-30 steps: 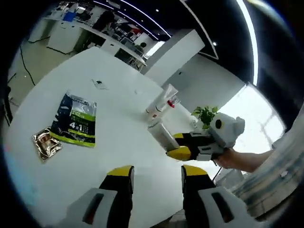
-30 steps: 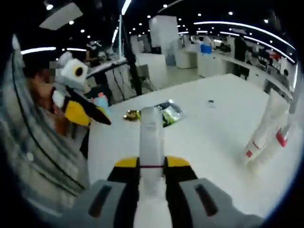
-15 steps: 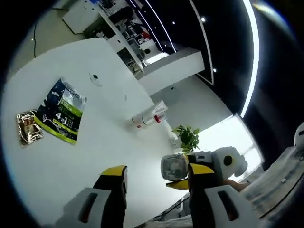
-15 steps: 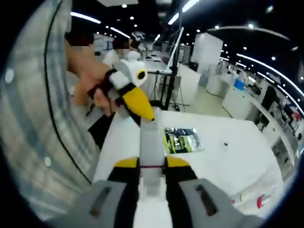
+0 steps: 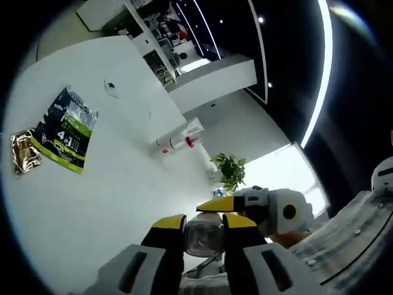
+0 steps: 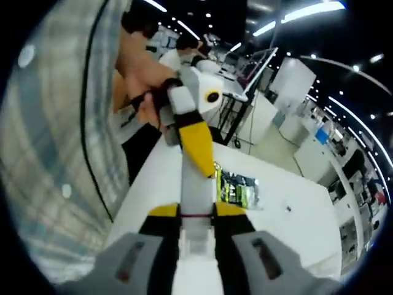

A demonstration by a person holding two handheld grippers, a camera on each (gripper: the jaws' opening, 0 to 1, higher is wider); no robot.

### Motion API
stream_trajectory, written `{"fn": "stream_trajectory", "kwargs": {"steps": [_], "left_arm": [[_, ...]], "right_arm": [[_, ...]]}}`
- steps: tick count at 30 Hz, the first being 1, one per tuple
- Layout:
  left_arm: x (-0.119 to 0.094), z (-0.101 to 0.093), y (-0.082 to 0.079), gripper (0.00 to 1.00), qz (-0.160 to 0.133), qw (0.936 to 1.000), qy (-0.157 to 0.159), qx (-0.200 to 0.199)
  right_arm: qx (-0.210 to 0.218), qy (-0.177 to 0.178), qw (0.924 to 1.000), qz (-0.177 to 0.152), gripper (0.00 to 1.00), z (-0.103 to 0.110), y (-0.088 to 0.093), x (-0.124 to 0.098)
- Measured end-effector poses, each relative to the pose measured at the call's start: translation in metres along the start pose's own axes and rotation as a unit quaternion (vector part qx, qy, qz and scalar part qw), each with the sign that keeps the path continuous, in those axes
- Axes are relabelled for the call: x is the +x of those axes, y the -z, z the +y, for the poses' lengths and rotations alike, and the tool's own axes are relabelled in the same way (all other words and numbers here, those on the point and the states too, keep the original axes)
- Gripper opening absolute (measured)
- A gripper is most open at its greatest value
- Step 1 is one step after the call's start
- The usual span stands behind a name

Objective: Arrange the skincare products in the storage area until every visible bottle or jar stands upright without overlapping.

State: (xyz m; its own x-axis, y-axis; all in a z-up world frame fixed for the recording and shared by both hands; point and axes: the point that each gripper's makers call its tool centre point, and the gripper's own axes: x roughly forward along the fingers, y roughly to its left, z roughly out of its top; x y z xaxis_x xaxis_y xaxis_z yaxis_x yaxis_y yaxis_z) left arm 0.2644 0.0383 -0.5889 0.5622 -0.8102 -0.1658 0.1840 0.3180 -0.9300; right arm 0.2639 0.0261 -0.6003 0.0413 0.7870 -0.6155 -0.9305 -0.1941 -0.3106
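Note:
A white bottle (image 6: 196, 187) is held in the air, lengthwise between my right gripper (image 6: 196, 211) jaws, which are shut on it. In the left gripper view its clear cap end (image 5: 202, 236) sits between my left gripper (image 5: 204, 222) jaws, which press on it from both sides. In that view the right gripper (image 5: 218, 206) reaches in from the right. The left gripper (image 6: 199, 153) comes down onto the bottle's far end in the right gripper view. Two white tubes (image 5: 178, 136), one with a red cap, lean together on the white table (image 5: 110, 196).
A dark and green pouch (image 5: 64, 129) and a gold packet (image 5: 21, 153) lie flat on the table's left part. The pouch (image 6: 236, 187) lies beyond the bottle. A potted plant (image 5: 228, 169) stands past the table's far edge. A person's hand (image 6: 144, 80) holds the left gripper.
My left gripper's jaws have narrowed from wide apart onto the bottle's cap end. The two grippers have come together, meeting end to end on the bottle above the table's edge.

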Motion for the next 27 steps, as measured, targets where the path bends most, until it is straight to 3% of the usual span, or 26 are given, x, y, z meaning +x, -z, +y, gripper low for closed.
{"fn": "stream_trajectory", "kwargs": {"steps": [6,9,12,14,17,20,23,27], "left_arm": [[-0.010,0.000,-0.013,0.22,-0.047,0.9988,-0.011,0.012],[-0.014,0.010,-0.018,0.22,-0.070,0.9973,-0.022,-0.001],[-0.020,0.012,-0.026,0.22,-0.099,0.9946,-0.013,-0.028],[-0.024,0.013,-0.027,0.22,-0.105,0.9939,-0.013,-0.030],[-0.026,0.015,-0.029,0.22,-0.107,0.9938,-0.015,-0.026],[-0.028,0.018,-0.033,0.22,-0.110,0.9935,-0.022,-0.018],[-0.030,0.017,-0.035,0.22,-0.118,0.9926,-0.022,-0.014],[-0.029,0.019,-0.034,0.22,-0.124,0.9920,-0.024,-0.010]], "right_arm": [[-0.006,0.000,0.9999,-0.008,0.20,-0.004,-0.008,0.010],[0.006,0.004,1.0000,-0.005,0.28,-0.008,-0.008,0.015],[0.026,0.010,0.9996,-0.004,0.28,-0.015,-0.005,0.016],[0.039,0.019,0.9991,-0.005,0.30,-0.020,-0.004,0.016],[0.091,0.022,0.9956,0.004,0.34,-0.023,0.006,0.017],[0.171,0.025,0.9849,0.005,0.42,-0.024,0.018,0.020],[0.291,-0.008,0.9567,-0.009,0.45,-0.015,0.019,0.024],[0.363,-0.068,0.9294,-0.014,0.45,0.004,0.016,0.024]]}}
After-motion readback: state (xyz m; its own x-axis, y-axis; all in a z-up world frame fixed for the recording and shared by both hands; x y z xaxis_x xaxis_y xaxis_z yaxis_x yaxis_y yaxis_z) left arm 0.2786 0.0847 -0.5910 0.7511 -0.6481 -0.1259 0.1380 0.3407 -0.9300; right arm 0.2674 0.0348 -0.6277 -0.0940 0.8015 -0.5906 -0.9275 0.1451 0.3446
